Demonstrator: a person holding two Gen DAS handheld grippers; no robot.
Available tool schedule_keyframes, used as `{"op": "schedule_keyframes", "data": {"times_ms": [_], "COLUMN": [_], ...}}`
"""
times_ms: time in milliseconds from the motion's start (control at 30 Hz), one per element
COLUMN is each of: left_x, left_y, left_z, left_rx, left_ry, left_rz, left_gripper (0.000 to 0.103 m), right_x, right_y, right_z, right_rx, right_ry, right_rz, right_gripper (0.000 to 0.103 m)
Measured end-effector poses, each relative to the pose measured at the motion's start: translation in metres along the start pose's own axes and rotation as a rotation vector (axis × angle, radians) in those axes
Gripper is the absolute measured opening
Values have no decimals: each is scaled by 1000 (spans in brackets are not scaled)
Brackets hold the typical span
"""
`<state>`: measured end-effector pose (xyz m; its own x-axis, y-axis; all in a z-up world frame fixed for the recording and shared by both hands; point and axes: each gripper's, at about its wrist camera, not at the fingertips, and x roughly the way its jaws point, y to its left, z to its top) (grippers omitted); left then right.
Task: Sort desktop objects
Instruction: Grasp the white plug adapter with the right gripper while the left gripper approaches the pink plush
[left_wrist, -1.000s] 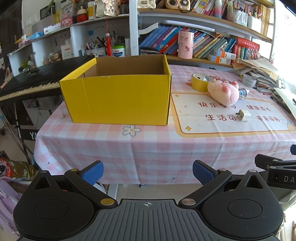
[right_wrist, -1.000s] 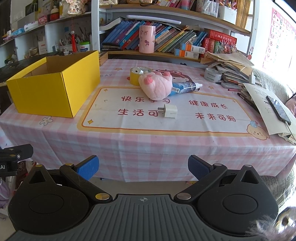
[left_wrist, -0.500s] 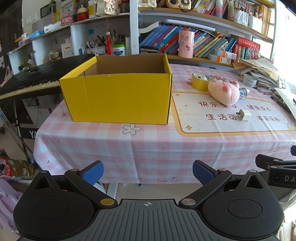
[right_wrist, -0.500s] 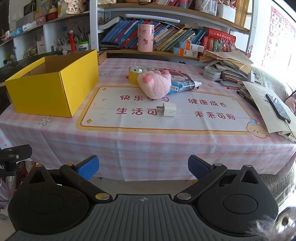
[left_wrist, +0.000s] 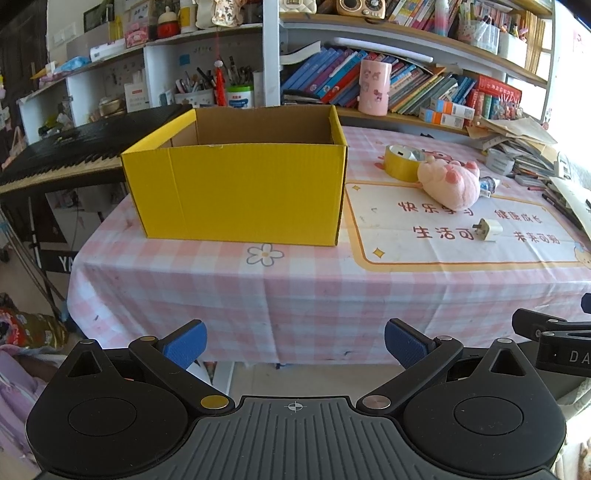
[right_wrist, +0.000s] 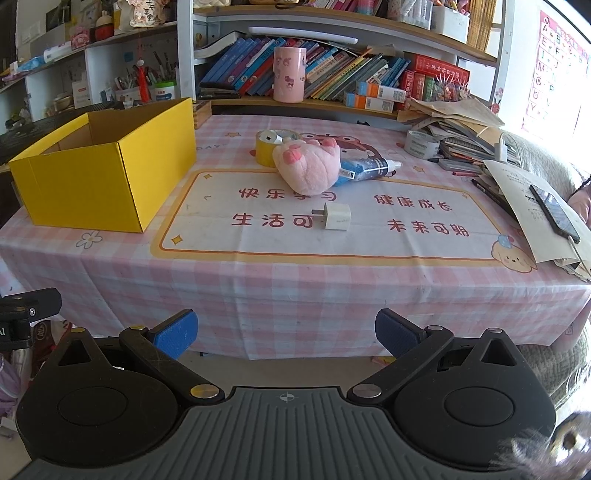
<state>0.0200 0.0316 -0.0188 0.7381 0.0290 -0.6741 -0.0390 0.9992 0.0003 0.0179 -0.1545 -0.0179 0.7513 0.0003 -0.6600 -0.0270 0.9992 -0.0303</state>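
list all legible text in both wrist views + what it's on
"快乐学习", "健康成长", "生活可", "未来可期": desk mat, partly covered by the pink plush and white charger.
"DAY": mat's top edge, left of the yellow tape roll.
"DA": black mount, cut off.
"YA": keyboard stand, cut off.
Alphabet letters: wall poster.
Book spines, box labels: too small.

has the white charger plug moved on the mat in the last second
No. The white charger plug sits at the same printed red characters on the mat; only the camera shifted slightly.

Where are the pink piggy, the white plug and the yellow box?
pink piggy (right_wrist: 308, 170), right wrist view, middle of its plush body
white plug (right_wrist: 337, 216), right wrist view, its top face
yellow box (left_wrist: 240, 194), left wrist view, its front wall
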Motion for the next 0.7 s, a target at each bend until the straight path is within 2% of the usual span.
{"op": "schedule_keyframes", "data": {"times_ms": [333,700], "left_x": [0,8], "left_y": [-2,-25], "left_z": [0,9], "left_rx": [3,45], "left_ry": [-2,-3], "left_rz": [-4,-51], "left_gripper": [103,103], "right_x": [-1,-2], "right_y": [-1,-15], "right_z": [-1,1], "right_rx": [-3,10], "right_ry": [5,19], "right_rz": [0,-22], "right_gripper": [103,103]}}
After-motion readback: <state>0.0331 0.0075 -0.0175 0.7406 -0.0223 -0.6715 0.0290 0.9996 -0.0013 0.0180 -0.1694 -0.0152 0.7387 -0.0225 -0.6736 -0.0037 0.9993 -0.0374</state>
